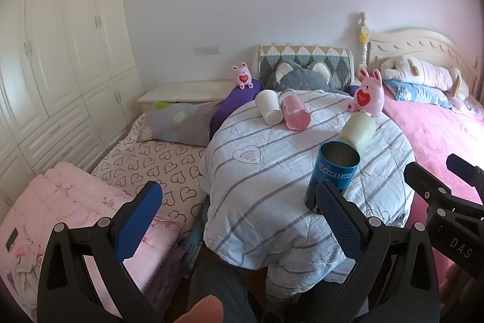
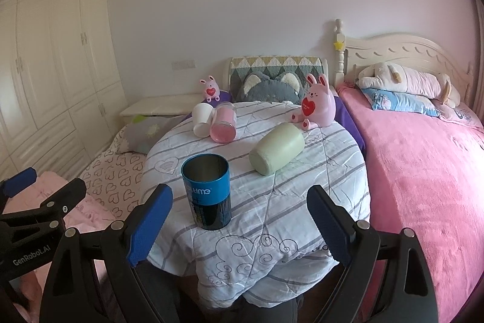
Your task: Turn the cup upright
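A blue tin cup [image 2: 208, 192] stands upright, open end up, near the front of a round table under a striped quilt [image 2: 302, 196]; it also shows in the left wrist view [image 1: 332, 174]. A pale green cup [image 2: 276, 152] lies on its side behind it, also in the left wrist view [image 1: 357, 130]. A white cup [image 2: 202, 119] and a pink jar [image 2: 224, 126] lie on their sides at the back. My right gripper [image 2: 239, 229] is open and empty, just in front of the blue cup. My left gripper [image 1: 242, 223] is open and empty, left of the blue cup.
A large pink bunny figure [image 2: 317, 108] and a small one [image 2: 210, 89] stand at the table's back. A pink bed [image 2: 423, 171] lies to the right, a heart-print mattress [image 1: 157, 168] and white wardrobe [image 1: 60, 65] to the left.
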Demonstrator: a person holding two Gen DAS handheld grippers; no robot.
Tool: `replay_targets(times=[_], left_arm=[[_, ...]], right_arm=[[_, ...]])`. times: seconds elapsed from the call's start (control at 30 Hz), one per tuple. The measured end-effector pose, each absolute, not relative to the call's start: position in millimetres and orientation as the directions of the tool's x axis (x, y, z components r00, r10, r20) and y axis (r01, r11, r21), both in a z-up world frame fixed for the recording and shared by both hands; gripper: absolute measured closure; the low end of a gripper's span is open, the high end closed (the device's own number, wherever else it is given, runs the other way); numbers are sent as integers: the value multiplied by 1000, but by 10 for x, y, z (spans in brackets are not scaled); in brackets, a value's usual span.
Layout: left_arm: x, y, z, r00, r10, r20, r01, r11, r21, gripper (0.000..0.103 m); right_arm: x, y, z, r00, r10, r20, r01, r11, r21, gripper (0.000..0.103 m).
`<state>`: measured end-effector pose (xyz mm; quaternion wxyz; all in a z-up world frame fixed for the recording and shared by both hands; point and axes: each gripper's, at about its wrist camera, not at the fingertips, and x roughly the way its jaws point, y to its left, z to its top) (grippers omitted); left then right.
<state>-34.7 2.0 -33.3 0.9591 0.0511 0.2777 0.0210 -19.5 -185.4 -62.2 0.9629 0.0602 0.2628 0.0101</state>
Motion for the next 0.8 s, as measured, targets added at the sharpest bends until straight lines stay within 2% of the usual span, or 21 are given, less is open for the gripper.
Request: replay_targets(times=[0.8], left_arm=[[-221, 37, -373, 816, 54, -575, -1, 996, 92, 0]], right_arm=[[-84, -1801, -653, 845, 65, -531, 7, 991, 132, 11]])
